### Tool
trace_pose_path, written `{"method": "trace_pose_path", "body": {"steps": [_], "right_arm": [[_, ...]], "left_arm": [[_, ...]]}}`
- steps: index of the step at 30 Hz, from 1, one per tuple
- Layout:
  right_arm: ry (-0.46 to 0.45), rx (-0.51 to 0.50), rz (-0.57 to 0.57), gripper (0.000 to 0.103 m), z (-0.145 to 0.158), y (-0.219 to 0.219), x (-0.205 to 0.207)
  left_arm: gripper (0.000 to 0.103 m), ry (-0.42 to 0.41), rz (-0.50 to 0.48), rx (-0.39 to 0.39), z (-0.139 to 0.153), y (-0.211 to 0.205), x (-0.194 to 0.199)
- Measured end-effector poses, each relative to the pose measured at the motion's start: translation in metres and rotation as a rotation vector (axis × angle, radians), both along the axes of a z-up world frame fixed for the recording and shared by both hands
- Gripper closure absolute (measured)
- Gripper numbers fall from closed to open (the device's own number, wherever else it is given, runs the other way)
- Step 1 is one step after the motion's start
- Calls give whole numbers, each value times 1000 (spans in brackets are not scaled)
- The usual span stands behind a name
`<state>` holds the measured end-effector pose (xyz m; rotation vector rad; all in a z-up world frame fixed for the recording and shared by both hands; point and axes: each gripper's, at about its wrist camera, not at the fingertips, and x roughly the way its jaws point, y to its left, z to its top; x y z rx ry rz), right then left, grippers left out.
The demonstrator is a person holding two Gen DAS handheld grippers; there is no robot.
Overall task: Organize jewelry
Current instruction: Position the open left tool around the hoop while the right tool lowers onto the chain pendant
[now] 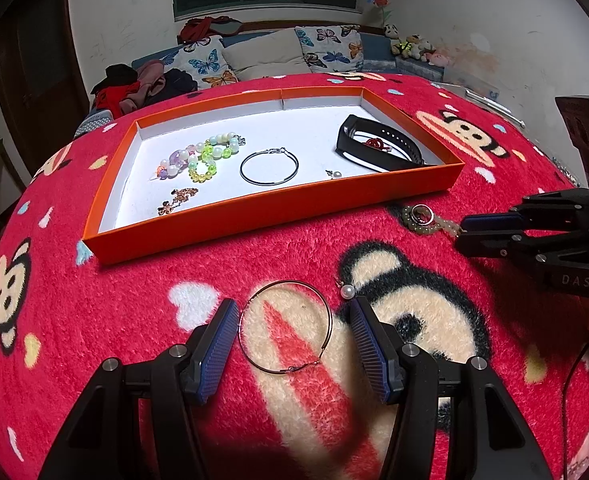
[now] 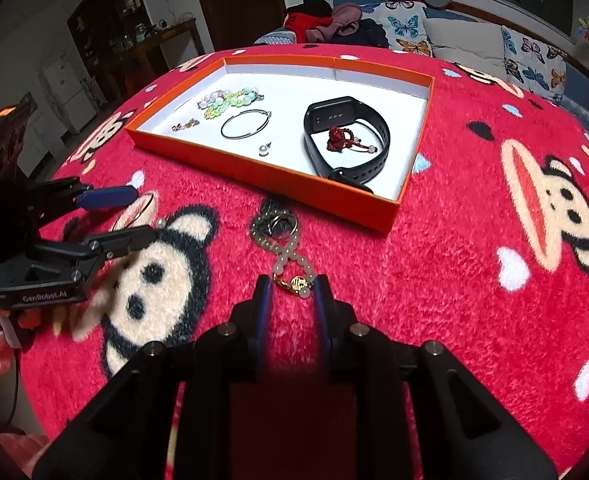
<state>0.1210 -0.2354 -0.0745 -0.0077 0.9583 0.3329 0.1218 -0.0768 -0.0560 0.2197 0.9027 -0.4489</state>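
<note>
Left gripper (image 1: 294, 320) sits with jaws wide, nothing pinched: the gold hoop earring (image 1: 285, 327) lies flat on the red cartoon blanket (image 1: 374, 240) between the two blue pads, its clasp end toward the camera, so closing here catches the hoop across its width. A loose pearl earring (image 1: 348, 291) lies just off the tip of the right-hand pad, near enough to get swept into the same close. Right gripper (image 2: 292, 286) has jaws narrow, tips bracketing the near end of the pale bead bracelet (image 2: 290, 256) at its gold charm (image 2: 297, 281); whether the pads actually press on it, I can't tell. The bracelet's long axis runs away from those jaws toward the orange tray (image 2: 270, 176), with a ring (image 2: 282, 224) lying on its far loop. So each hand has its own piece; the tray lies straight ahead of both. Readable text: "GenRobot.AI" on the left gripper's body in the right wrist view, "DAS" on the right gripper's body in the left wrist view.
</note>
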Motion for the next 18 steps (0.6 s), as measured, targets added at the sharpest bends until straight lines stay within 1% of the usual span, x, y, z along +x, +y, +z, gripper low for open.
{"method": "trace_pose_path", "body": {"steps": [6, 8, 10, 13, 16, 18], "right_arm": [[-1, 11, -7, 81, 0, 0, 5], [1, 23, -11, 78, 0, -2, 5], [-4, 25, -17, 73, 2, -4, 4], [-8, 16, -15, 69, 2, -2, 7], [-4, 35, -20, 68, 0, -4, 12], [-6, 42, -21, 71, -1, -4, 14]], "left_arm": [[42, 1, -1, -1, 0, 0, 0], [42, 1, -2, -1, 0, 0, 0], [42, 1, -2, -1, 0, 0, 1], [42, 1, -2, 0, -1, 0, 1], [42, -1, -1, -2, 0, 0, 0], [42, -1, -1, -3, -1, 0, 1]]}}
